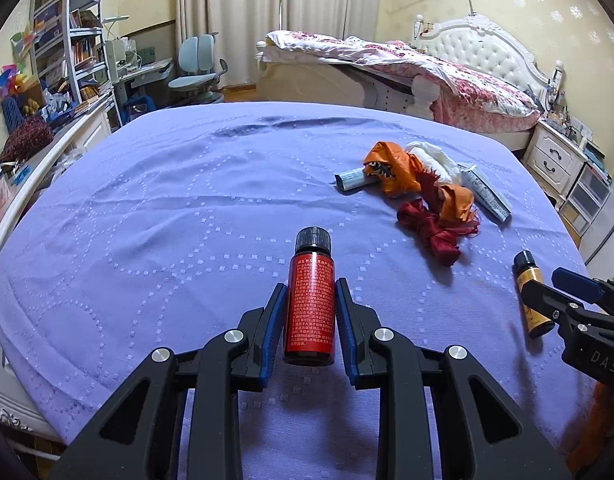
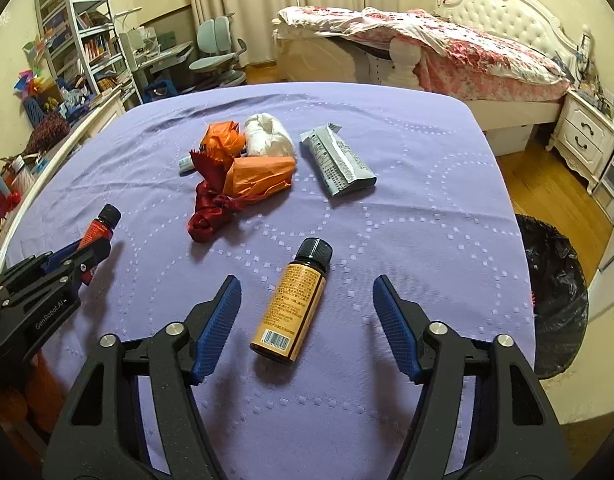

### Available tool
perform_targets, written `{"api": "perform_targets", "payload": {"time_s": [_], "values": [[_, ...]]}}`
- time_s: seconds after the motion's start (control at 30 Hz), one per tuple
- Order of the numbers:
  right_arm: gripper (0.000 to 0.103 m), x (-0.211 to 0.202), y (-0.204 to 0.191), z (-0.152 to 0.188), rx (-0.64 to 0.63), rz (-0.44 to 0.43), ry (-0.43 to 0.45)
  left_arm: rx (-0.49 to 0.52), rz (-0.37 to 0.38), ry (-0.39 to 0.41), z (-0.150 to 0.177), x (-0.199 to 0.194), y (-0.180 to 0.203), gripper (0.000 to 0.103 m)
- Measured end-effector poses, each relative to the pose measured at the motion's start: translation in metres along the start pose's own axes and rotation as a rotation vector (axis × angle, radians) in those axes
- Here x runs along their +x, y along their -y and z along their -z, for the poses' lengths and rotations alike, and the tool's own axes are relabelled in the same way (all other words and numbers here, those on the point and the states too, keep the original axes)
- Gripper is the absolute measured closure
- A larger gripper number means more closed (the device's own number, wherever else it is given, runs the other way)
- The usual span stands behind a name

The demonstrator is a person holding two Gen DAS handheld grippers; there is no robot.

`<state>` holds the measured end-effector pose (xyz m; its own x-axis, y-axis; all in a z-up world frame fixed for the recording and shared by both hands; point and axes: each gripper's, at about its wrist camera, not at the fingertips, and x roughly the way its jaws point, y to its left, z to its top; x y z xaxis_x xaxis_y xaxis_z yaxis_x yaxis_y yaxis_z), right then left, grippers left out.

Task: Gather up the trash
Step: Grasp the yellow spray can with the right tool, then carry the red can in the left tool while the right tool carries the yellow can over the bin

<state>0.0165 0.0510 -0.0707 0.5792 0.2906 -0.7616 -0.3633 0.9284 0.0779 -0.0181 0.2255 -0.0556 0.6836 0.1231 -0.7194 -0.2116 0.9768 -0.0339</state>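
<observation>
We see the left gripper [image 1: 310, 308] at lower centre of its view, its fingers [image 1: 275, 320] pinching the red bottle [image 1: 310, 312], black cap pointing away, above the purple-covered worktop [image 1: 147, 220]. In the right view, the right gripper [image 2: 307, 320] has its fingers [image 2: 221, 320] spread on either side of the orange bottle [image 2: 295, 304], which lies on the cloth at lower centre, not touched. A heap of crumpled wrappers [image 2: 243, 160] lies upper centre. A black-lined bin [image 2: 555, 296] stands at the right edge.
</observation>
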Motion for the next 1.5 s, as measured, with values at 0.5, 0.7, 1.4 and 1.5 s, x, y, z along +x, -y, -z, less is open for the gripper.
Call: {"api": "perform_targets", "payload": {"time_s": [0.5, 0.7, 1.4, 1.5], "values": [[0.08, 0.004, 0.004, 0.007, 0.011, -0.012, -0.006, 0.004, 0.02, -0.003, 0.002, -0.002, 0.006, 0.076], [0.08, -0.012, 0.015, 0.007, 0.029, -0.01, 0.04, 0.006, 0.061, 0.002, 0.0, -0.009, 0.024, 0.076], [0.08, -0.064, 0.156, 0.011, 0.226, 0.195, 0.191, 0.219, 0.31, 0.084, -0.035, -0.017, 0.194, 0.076], [0.08, -0.065, 0.181, 0.013, 0.258, 0.215, 0.192, 0.248, 0.338, 0.078, -0.039, -0.012, 0.22, 0.076]]}}
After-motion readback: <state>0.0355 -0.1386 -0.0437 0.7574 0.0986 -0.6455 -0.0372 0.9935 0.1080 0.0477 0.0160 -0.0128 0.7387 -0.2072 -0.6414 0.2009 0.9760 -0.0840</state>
